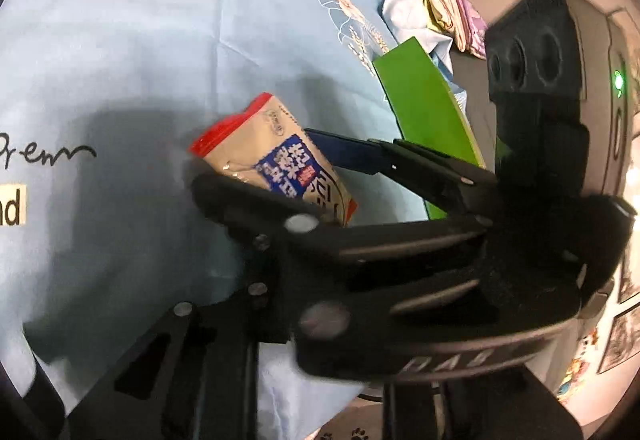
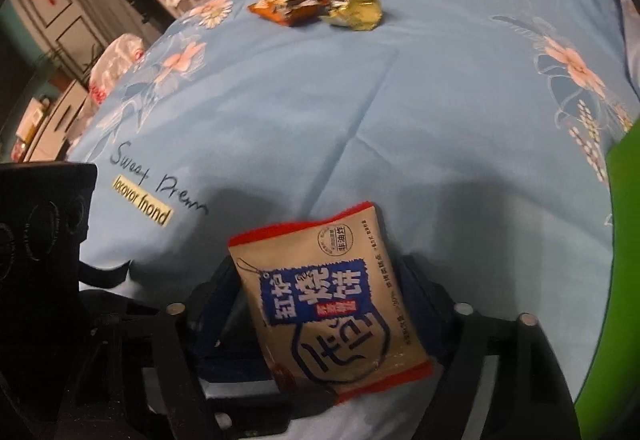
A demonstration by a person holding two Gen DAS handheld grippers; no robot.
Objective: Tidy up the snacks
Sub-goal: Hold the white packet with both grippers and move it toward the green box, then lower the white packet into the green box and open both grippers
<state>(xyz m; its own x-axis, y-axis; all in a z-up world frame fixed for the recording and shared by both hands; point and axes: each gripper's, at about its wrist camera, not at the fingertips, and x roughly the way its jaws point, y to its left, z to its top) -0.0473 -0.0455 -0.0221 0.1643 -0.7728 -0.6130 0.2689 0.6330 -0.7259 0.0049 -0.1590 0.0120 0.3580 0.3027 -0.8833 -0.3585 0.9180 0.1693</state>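
- right gripper [image 2: 320,324] is gripping the beige snack packet [image 2: 326,304], fingers clenched on its lower half; packet is standing up off the blue bedsheet [image 2: 360,100], red-trimmed top edge pointing far, so it is probably being carried, not resting
- same packet [image 1: 276,160] is showing in the left wrist view, pinched between a black finger below and a dark blue finger pad [image 1: 340,152] above (that is the right gripper [image 1: 280,180] seen from the side)
- left gripper: its own fingers are not clearly readable in its view; only its dark body [image 2: 44,224] is showing at the near left of the right view; cannot tell whether clenched or released
- green container wall [image 1: 424,112] is sitting just right of the held packet; it is also filling the right edge [image 2: 624,240] of the right view; judgement: packet is likely heading there, since that is the only bin-like thing close by
- orange packet [image 2: 288,6] and yellow-gold packet [image 2: 356,6] are lying touching each other on the far sheet, well apart from the grippers; likely waiting to be sorted
- writing: held packet is showing large Chinese characters on a blue panel, a small red tag under them, a round stamp top right (too small to read); sheet is printing "Sweet Dream" script [image 2: 160,180] and a pale label reading roughly "forever fond" [image 2: 142,202]
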